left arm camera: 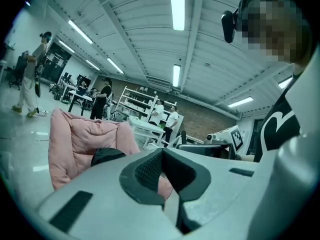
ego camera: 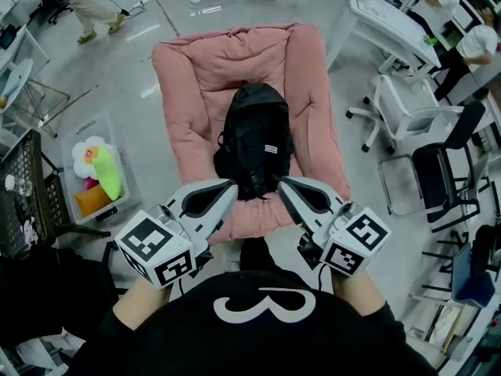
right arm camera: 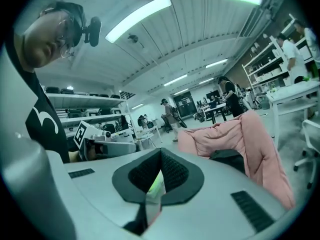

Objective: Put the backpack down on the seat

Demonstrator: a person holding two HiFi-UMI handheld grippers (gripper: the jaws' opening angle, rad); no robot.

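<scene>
On the pink seat, the black backpack lies at centre, apparently leaning on the backrest. Left tongs and right tongs are both clenched with nothing between them, flanking the backpack's lower end near the seat's front edge.

Open-plan lab workspace, white desks, office chairs, storage shelves, ceiling strip lights

Backpack of matt black fabric; seat of soft, wrinkled pink cloth.
</scene>
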